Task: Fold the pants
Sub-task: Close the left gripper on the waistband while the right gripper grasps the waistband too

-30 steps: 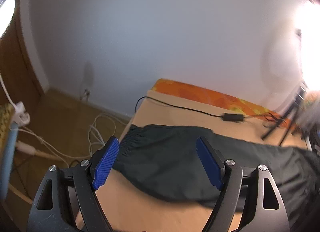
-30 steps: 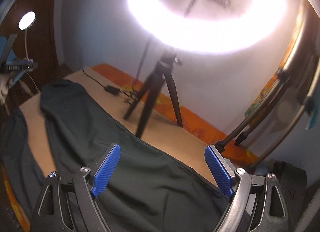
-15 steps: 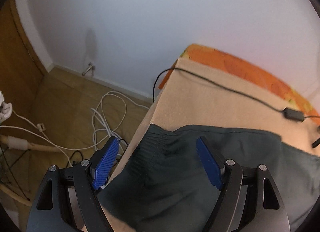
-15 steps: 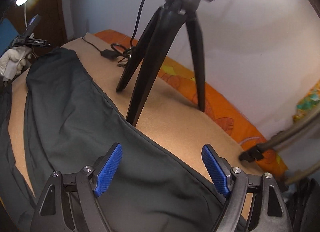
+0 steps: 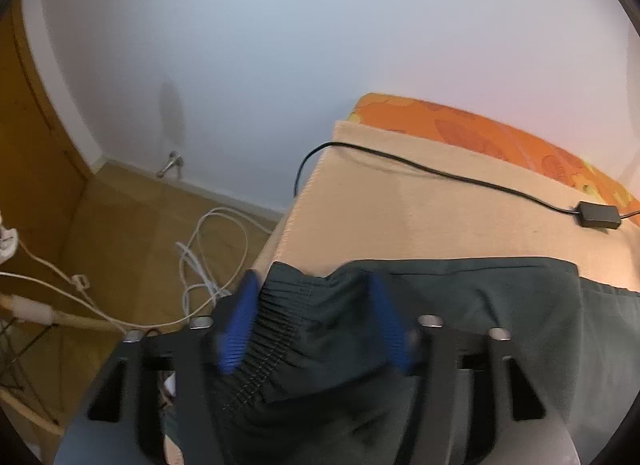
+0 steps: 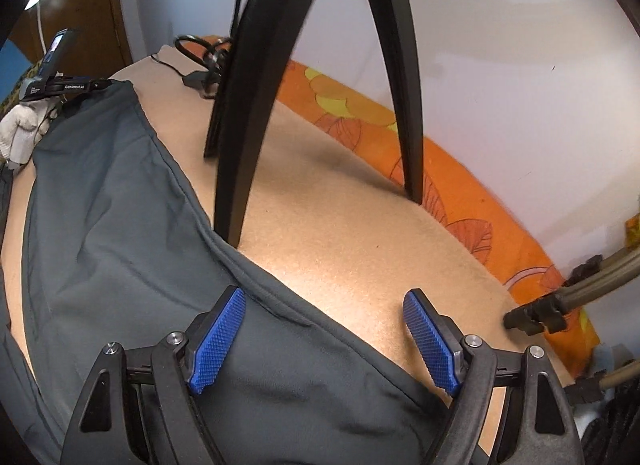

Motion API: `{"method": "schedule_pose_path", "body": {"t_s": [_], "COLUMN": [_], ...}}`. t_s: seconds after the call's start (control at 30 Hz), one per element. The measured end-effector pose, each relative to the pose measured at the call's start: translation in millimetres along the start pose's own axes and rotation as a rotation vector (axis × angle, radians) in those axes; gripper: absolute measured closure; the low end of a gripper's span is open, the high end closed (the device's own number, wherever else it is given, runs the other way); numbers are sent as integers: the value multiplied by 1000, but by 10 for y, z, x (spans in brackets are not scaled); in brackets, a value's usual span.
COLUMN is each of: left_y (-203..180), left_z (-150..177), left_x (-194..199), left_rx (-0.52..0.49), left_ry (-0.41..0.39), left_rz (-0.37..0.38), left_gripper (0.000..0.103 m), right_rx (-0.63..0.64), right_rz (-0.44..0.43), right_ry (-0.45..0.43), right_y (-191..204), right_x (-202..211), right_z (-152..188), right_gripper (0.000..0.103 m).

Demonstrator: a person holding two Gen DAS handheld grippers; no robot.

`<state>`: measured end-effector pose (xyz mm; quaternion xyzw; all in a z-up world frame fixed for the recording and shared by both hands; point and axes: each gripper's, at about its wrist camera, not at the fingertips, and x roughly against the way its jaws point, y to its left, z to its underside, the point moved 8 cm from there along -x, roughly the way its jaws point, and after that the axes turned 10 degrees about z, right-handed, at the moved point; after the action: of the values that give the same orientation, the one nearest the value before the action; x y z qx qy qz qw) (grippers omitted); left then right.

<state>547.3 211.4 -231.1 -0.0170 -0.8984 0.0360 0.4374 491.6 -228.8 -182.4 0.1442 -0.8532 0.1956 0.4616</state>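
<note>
In the left wrist view, the left gripper pointed down at the elastic waistband of the dark grey pants. Its blue pads were blurred and stood apart on either side of the bunched band, not yet pinching it. The pants lay on a beige blanket. Beyond the pants ran a black cable to a small adapter, with an orange sheet against the white wall. White cords lay on the wooden floor left of the pants.

In the right wrist view, the right gripper hovered with its pads spread wide over the pants leg edge. A black tripod stood just beyond the pants. At their far end, a device read "GenRobot.AI".
</note>
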Motion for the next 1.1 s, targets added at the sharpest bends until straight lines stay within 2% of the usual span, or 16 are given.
{"method": "schedule_pose_path", "body": {"t_s": [0.03,0.07,0.1,0.2,0.23,0.27,0.3,0.37,0.4,0.57,0.67,0.87,1.1], "left_y": [-24,-61,-86,-120,-131,-134,-137,-139,-144,-103,-88,-81,26], "left_z": [-4,-7,-10,-27,-31,-29,-33,-27,-25,-117,-178,-176,5], "left_x": [4,8,11,10,3,11,19,50,67,282,442,844,1456], "left_rx": [-15,-28,-41,-54,-53,-55,-59,-63,-62,-31,-30,-32,-2], "left_ry": [-6,-9,-10,-12,-13,-15,-16,-22,-26,-86,-116,-171,-237], "left_rz": [3,21,21,20,21,22,22,19,20,40,43,60,85], "left_gripper": [60,73,74,78,79,80,81,83,84,85,91,93,93], "right_rx": [-12,-22,-33,-63,-58,-50,-47,-53,-54,-50,-80,-97,-67], "right_rz": [-11,-21,-35,-91,-92,-99,-103,-117,-120,-86,-100,-107,-112], "right_ry": [-1,1,4,-1,-5,-12,-17,-12,-11,-45,-84,-158,-219], "right_y": [-21,-31,-37,-27,-21,-3,20,35,46,91,51,2,338], "right_x": [-30,-50,-67,-61,-51,-32,-12,24,35,296,482,997,1722], "right_z": [-14,-12,-11,-4,2,12,18,49,62,101,66,94,208], "right_gripper": [19,20,21,34,45,64,72,95,99,103,103,103,103]}}
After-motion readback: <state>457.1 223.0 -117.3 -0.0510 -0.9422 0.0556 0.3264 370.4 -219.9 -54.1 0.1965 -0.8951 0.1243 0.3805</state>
